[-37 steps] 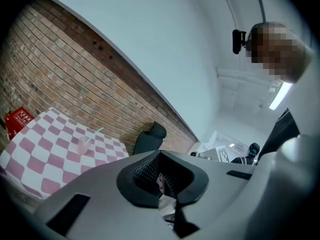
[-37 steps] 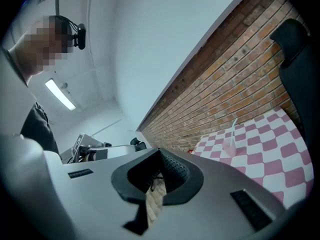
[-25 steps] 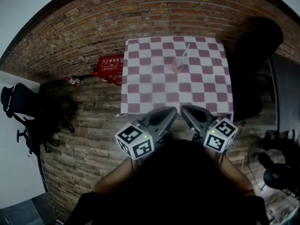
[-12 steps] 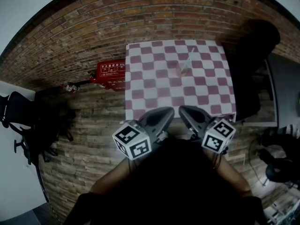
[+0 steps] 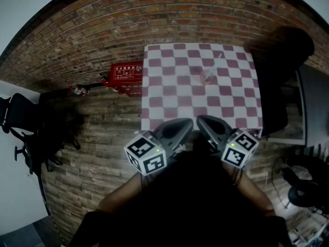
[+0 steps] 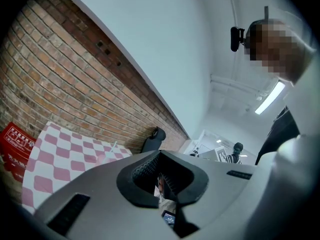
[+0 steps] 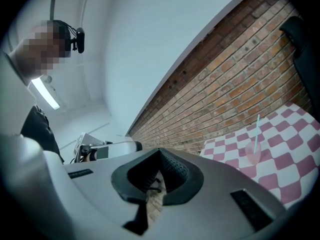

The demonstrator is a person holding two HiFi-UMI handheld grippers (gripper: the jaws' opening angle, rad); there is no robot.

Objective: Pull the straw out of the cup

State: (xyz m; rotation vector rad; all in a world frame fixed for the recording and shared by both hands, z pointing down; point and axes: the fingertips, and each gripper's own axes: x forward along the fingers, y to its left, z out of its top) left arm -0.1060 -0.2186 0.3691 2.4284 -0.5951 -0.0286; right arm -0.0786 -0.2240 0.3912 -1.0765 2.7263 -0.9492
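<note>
Straw (image 5: pixel 214 66): in the cup, top leaning toward 1 o'clock in head view.
Cup (image 5: pixel 207 78): pale pink, upright on the checked tablecloth (image 5: pixel 169 89), in its 1 o'clock part.
Right gripper (image 5: pixel 201 120): jaws together, nothing between them; 6 o'clock of the cup, well apart from it.
Left gripper (image 5: pixel 188 123): jaws together, empty; just beside the right gripper, at its 9 o'clock.
Red box (image 5: pixel 126 74): on the floor, 9 o'clock of the table.

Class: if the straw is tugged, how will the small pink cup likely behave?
The small translucent pink cup looks light, so it may slide or tip. The thin pale straw leans against its rim, so a sideways pull could lever it over.
</note>
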